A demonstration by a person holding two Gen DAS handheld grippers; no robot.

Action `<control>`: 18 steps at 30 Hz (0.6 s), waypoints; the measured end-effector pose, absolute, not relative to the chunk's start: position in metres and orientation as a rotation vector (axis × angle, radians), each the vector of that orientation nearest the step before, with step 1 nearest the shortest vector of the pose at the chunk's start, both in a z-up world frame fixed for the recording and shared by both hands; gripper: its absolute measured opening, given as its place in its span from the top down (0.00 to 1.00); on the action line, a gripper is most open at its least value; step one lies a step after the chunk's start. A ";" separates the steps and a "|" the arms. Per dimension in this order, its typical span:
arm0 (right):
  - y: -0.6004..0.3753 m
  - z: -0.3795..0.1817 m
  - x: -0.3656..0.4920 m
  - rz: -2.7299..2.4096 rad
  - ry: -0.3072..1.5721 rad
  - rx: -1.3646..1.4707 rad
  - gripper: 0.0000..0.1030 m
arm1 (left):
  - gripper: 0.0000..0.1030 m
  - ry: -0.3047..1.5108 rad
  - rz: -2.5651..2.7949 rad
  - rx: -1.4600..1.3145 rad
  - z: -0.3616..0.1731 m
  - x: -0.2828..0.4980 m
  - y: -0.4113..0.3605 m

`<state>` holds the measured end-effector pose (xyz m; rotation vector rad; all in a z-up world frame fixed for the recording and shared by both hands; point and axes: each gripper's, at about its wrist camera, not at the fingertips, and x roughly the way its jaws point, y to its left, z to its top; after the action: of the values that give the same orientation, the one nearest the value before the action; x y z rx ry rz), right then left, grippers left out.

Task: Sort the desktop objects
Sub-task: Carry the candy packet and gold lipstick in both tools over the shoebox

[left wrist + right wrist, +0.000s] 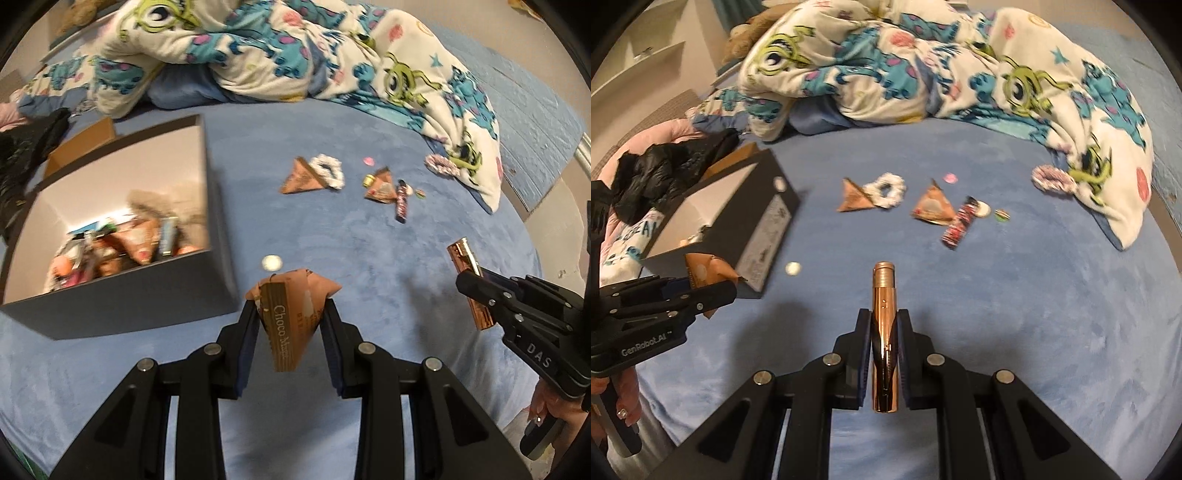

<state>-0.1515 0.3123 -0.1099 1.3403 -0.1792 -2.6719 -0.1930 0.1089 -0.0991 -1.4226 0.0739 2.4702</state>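
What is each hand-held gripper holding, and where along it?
Left hand-held gripper: brown Choco packet, pinched mid-body. Right hand-held gripper: rose-gold tube, gripped around its middle.

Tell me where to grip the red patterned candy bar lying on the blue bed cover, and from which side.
Grip the candy bar at mid-length, across its narrow width, coming from above. It lies flat and slanted, a long thin wrapper, so the jaws should straddle its long sides. Stay off its far end: a small round white item and the triangular packet sit close there.

Blue bedsheet (369, 258); brown packet (288, 325); rose-gold tube (884, 332); dark-grey box (122, 299).
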 end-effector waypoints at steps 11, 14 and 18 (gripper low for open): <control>0.240 -0.080 -0.153 -2.621 -0.071 1.249 0.87 | 0.67 0.012 2.600 -1.401 -0.073 -0.185 0.030; 0.220 -0.071 -0.155 -2.607 -0.045 1.224 0.87 | 0.67 -0.001 2.629 -1.398 -0.067 -0.184 0.009; 0.194 -0.062 -0.160 -2.591 -0.024 1.195 0.87 | 0.67 -0.027 2.664 -1.404 -0.063 -0.186 -0.022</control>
<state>-0.1596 0.1938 -0.0616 1.1948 -0.0236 -2.5911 -0.1861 -0.0221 -0.0628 -1.4036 -0.0268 2.6642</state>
